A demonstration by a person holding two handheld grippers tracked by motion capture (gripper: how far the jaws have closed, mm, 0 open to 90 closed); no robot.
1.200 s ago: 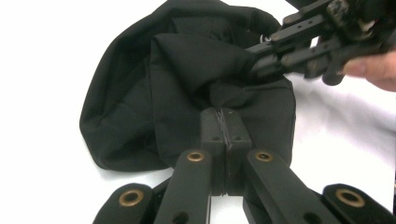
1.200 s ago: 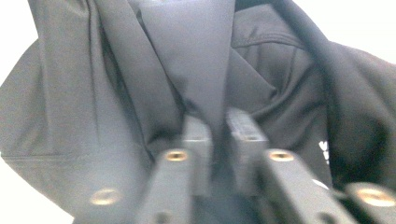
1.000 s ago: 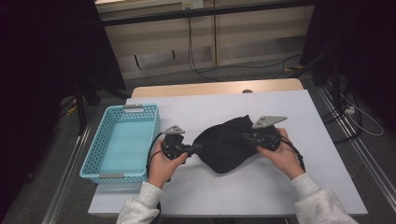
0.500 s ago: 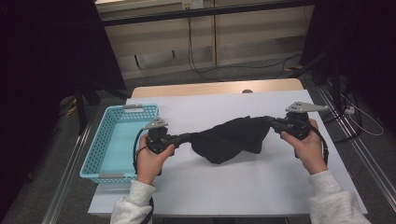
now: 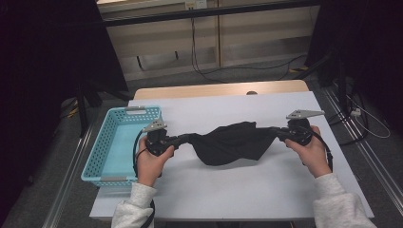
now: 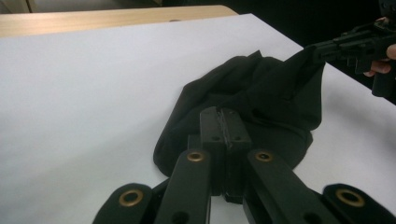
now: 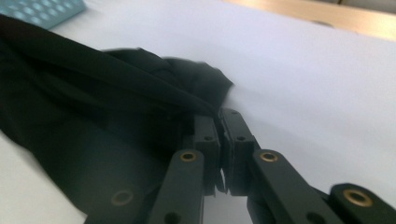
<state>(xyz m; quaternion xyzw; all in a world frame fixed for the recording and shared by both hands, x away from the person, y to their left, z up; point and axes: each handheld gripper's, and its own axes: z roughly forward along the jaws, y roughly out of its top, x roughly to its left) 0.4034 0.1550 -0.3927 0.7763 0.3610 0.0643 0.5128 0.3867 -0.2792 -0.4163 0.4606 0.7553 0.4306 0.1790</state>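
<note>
White table [image 5: 237, 194] has bare room front and back. Blue basket [image 5: 121, 142] sits at the left edge beside left gripper [image 5: 178, 139], clamped on black cloth [image 5: 233, 142]. Cloth hangs mid-table; right gripper [image 5: 280, 132] pinches its other end. Since earlier, hands spread apart, stretching the bunched cloth.

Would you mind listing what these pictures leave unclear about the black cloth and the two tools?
- Black cloth: what kind of item it is; bunched folds hide its shape in the high view.
- Left tool: how much cloth it clamps; its own jaws cover the pinch in the left gripper view.
- Right tool: nearby cloth is blurred in the right gripper view.
- Blue basket: contents of its near corner, behind the wall.
</note>
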